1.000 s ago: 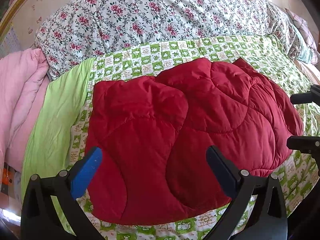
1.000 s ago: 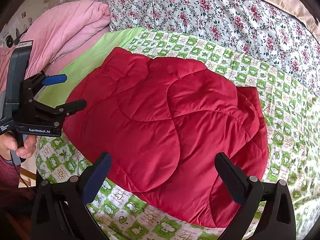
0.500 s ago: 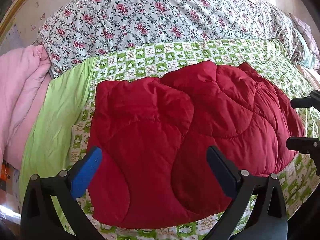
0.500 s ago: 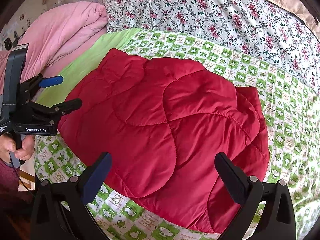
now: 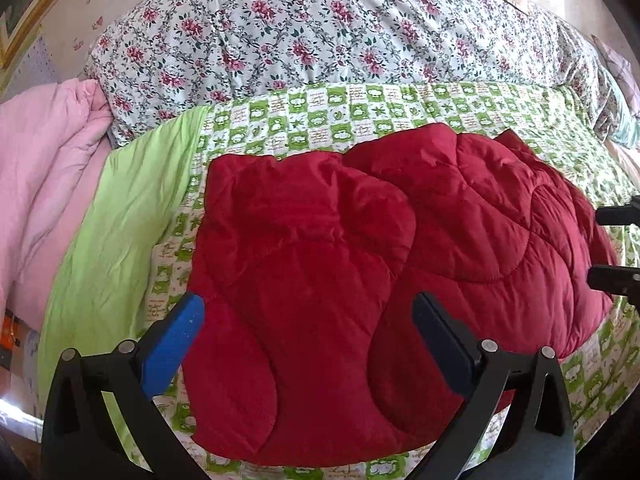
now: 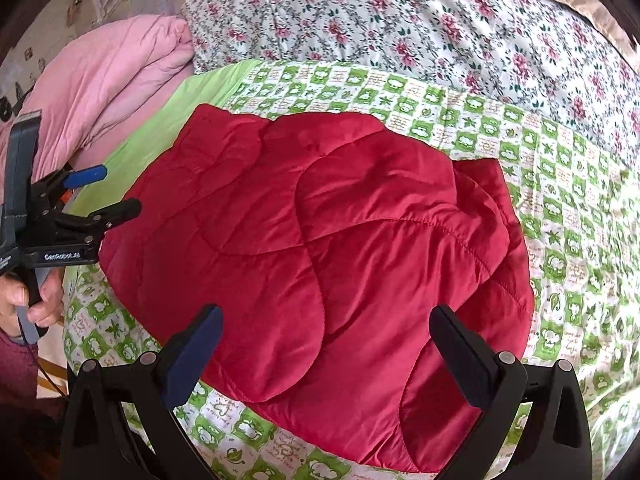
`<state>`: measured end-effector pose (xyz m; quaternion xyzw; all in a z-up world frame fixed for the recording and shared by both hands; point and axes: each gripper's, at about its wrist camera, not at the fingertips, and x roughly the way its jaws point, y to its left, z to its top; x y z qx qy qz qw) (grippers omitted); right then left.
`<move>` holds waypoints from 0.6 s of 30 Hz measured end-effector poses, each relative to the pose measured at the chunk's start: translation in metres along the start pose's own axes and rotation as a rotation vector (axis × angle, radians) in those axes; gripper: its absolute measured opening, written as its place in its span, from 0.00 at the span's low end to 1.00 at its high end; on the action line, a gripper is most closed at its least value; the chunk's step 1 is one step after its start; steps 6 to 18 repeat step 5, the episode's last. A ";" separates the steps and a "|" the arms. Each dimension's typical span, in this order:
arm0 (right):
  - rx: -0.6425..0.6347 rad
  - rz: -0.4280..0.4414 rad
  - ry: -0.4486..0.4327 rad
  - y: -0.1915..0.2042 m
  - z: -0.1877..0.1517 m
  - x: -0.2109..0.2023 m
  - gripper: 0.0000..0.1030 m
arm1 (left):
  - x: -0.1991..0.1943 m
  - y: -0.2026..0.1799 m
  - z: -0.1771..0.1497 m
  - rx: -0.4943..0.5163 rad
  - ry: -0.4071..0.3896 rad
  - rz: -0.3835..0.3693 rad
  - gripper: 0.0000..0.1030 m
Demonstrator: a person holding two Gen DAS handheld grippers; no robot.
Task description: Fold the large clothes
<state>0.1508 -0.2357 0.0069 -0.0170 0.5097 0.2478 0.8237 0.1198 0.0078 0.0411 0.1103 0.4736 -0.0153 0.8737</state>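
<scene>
One red quilted garment, folded, lies flat on the green-checked bed sheet, long axis running left-right. Both my grippers, left gripper and right gripper, hover wide open, empty.

Each gripper is a black frame with silver pivot screws at the finger roots. The left gripper has a bright blue pad on one finger and a dark navy pad on the other; so does the right gripper. Just below the left gripper's fingers, its body carries white "GenRobot.AI" lettering. Below that lettering, a hand grips a grey trigger, beside a maroon sleeve and a thin black cable.
</scene>
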 end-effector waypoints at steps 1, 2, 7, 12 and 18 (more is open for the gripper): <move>0.003 -0.001 0.003 -0.001 0.000 0.001 1.00 | -0.001 0.000 -0.001 -0.002 -0.002 -0.009 1.00; 0.005 -0.001 0.006 -0.001 0.000 0.003 1.00 | -0.002 -0.001 -0.002 -0.003 -0.003 -0.012 1.00; 0.010 0.009 -0.003 0.000 -0.001 0.002 1.00 | -0.004 -0.005 -0.002 0.009 -0.010 -0.032 1.00; 0.010 0.009 -0.003 0.000 -0.001 0.002 1.00 | -0.004 -0.005 -0.002 0.009 -0.010 -0.032 1.00; 0.010 0.009 -0.003 0.000 -0.001 0.002 1.00 | -0.004 -0.005 -0.002 0.009 -0.010 -0.032 1.00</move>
